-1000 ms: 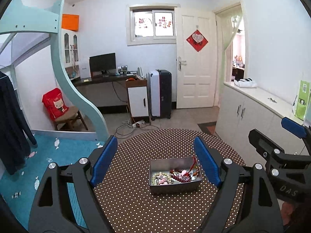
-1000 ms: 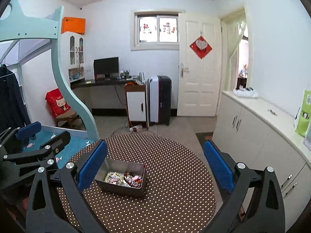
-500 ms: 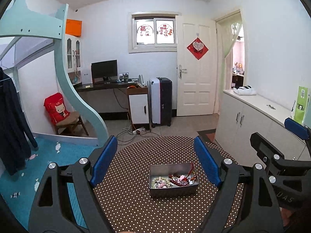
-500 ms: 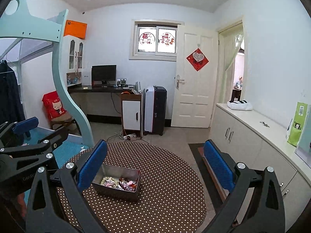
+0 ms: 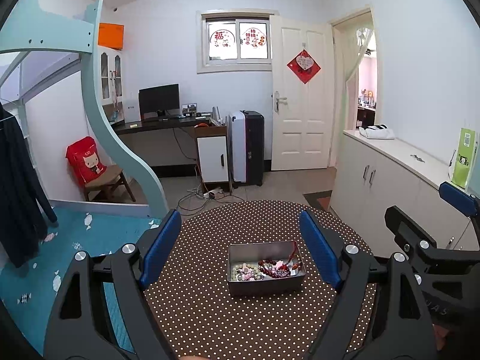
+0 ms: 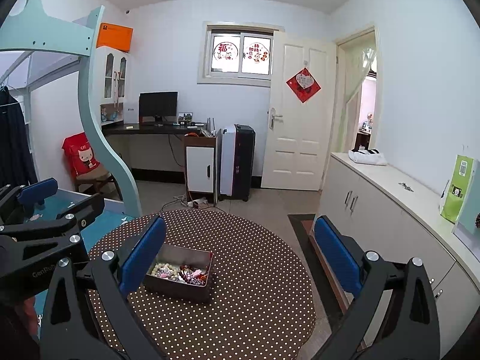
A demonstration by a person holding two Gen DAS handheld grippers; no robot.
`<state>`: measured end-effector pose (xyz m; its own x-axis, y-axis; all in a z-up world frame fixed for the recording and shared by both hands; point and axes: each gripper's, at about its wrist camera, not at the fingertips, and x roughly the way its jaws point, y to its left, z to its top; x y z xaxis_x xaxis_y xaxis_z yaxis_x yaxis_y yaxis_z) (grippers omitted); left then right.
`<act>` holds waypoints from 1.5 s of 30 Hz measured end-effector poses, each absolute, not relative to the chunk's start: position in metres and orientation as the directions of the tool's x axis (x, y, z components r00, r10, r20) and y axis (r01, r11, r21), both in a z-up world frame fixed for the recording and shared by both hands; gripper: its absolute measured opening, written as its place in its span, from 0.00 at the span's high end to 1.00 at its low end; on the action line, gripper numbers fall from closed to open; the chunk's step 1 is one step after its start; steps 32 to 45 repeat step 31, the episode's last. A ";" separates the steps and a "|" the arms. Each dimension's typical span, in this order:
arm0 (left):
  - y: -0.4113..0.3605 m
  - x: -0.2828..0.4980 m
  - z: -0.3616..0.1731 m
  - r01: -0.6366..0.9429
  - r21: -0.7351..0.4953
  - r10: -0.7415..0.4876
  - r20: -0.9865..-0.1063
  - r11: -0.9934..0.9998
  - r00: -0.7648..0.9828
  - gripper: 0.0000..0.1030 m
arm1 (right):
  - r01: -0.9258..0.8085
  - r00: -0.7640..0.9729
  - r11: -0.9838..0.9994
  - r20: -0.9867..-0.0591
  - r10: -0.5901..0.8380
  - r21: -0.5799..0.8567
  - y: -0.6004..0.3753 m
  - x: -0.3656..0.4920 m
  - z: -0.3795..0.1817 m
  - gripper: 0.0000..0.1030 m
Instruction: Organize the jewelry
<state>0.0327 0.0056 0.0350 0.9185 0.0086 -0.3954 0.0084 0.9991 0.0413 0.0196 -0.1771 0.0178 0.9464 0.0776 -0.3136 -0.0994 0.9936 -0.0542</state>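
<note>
Up close, the left gripper (image 5: 240, 249) has its blue-padded fingers (image 5: 160, 247) spread wide, holding nothing, raised above a round table (image 5: 210, 309) covered in a brown cloth with white dots. Between those fingers in the left wrist view sits a grey metal tin (image 5: 265, 267), open at the top, resting on the cloth towards the right finger. Inside it lies the jewelry (image 5: 265, 268): pale bead strands on the left, dark red beads and pink pieces on the right, with a red strand leaning up against the tin's right wall.

The right gripper (image 6: 240, 255) is likewise spread wide and empty, held above the same table. From its camera the tin (image 6: 180, 273) lies just beside the left blue finger pad (image 6: 141, 255), well apart from the right one.

Farther out, a black and white suitcase (image 5: 247, 147) stands beside a white door (image 5: 300, 99), and a long white cabinet (image 5: 387, 177) runs along the right wall.
</note>
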 end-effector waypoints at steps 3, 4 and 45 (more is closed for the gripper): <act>0.005 0.032 0.035 0.004 0.044 0.014 -0.395 0.999 0.919 0.19 | -0.099 0.947 0.994 -0.313 0.077 -0.054 -0.176 0.017 0.016 0.07; 0.005 0.031 0.035 0.004 0.044 0.014 -0.394 0.999 0.919 0.19 | -0.099 0.947 0.994 -0.313 0.077 -0.054 -0.176 0.017 0.016 0.07; 0.012 0.032 0.035 -0.001 0.044 0.019 -0.418 0.999 0.908 0.18 | -0.106 0.944 0.993 -0.319 0.082 -0.060 -0.175 0.015 0.017 0.07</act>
